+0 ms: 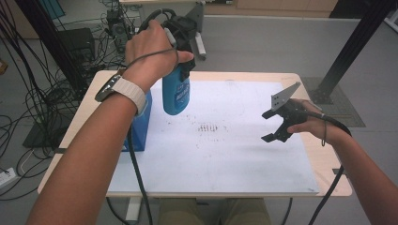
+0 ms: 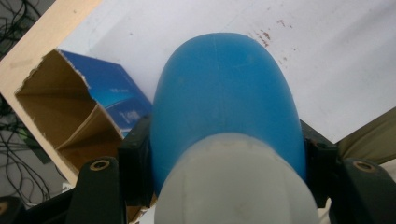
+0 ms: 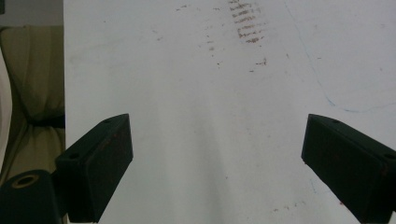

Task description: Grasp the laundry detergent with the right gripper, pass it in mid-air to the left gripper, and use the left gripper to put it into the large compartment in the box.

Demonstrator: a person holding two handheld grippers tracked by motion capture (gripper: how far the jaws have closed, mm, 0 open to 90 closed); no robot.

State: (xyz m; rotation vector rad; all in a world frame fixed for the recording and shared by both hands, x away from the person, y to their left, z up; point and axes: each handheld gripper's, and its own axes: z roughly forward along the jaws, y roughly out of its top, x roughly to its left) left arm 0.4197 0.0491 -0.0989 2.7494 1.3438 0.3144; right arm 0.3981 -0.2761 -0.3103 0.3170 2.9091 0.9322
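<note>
- The left claw [image 1: 180,61] is clenched on the blue bottle [image 1: 176,96], gripping it near its white cap end and holding it in the air above the counter [image 1: 244,75]. In the high view the bottle hangs at about ten o'clock of the white sheet [image 1: 225,154], just beside the blue carton [image 1: 141,126].
- In the left gripper view the pads [image 2: 135,163] press a smooth, rounded body [image 2: 224,102]. My guess is that it could slide or twist out if the hand tips or jerks.
- The carton's open mouth [image 2: 60,116] lies at about nine o'clock of the bottle, with torn flaps. If the bottle is meant to go in there, a flap could catch its base and push the light box across the counter.
- The right claw [image 1: 277,125] is released, its jaws standing wide with nothing between them, above the sheet at about three o'clock. It is well apart from the carton, so nothing steadies the box should it shift.
- Rusty specks and smears [image 1: 209,127] mark the middle of the sheet; a bottle set down there might pick up dirt.
- The bottle carries a white label [image 1: 180,96] with lettering, too blurred to read. The carton's side has a pale printed patch [image 2: 128,114], also illegible.
</note>
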